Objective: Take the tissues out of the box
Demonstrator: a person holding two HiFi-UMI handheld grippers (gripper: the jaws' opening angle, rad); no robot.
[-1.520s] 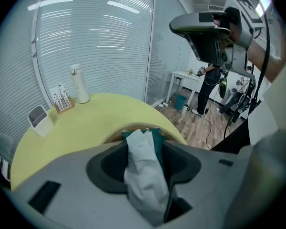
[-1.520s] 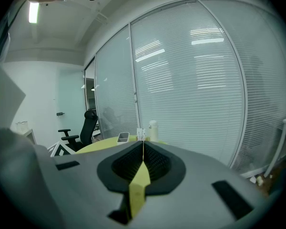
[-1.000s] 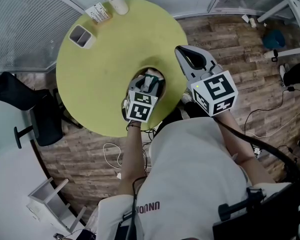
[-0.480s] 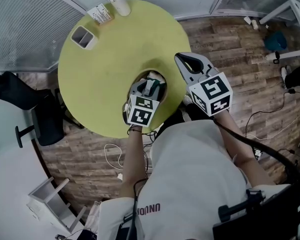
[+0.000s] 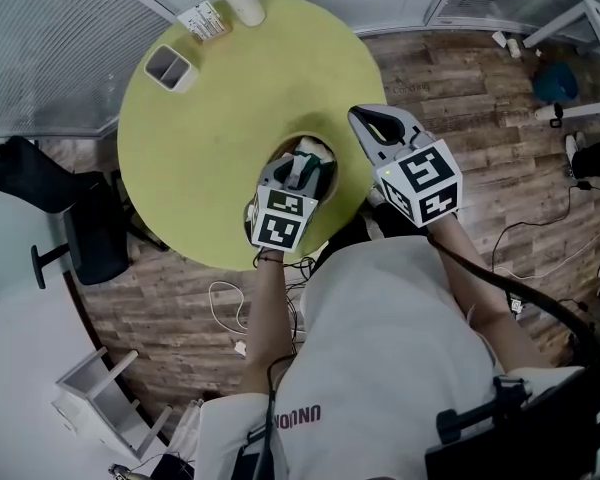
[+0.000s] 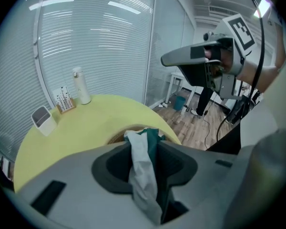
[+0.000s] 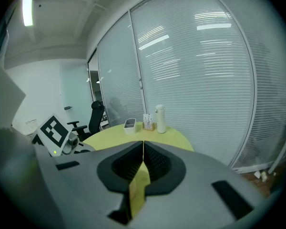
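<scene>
Left tongs: jaws just been closing, now pinching the tissue.
Tissue: stands upright, lower end in the box at the desk's near edge; likely pull is upward along its length.
Right tongs: pressed together, empty, right of the box, farther off.
Writing: card stand and shirt print unreadable.

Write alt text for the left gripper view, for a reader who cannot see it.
The grey left gripper, whose jaws have just been closing, pinches a crumpled white tissue above a round yellow-green table. The grey right gripper is at upper right, in front of window blinds.
</scene>
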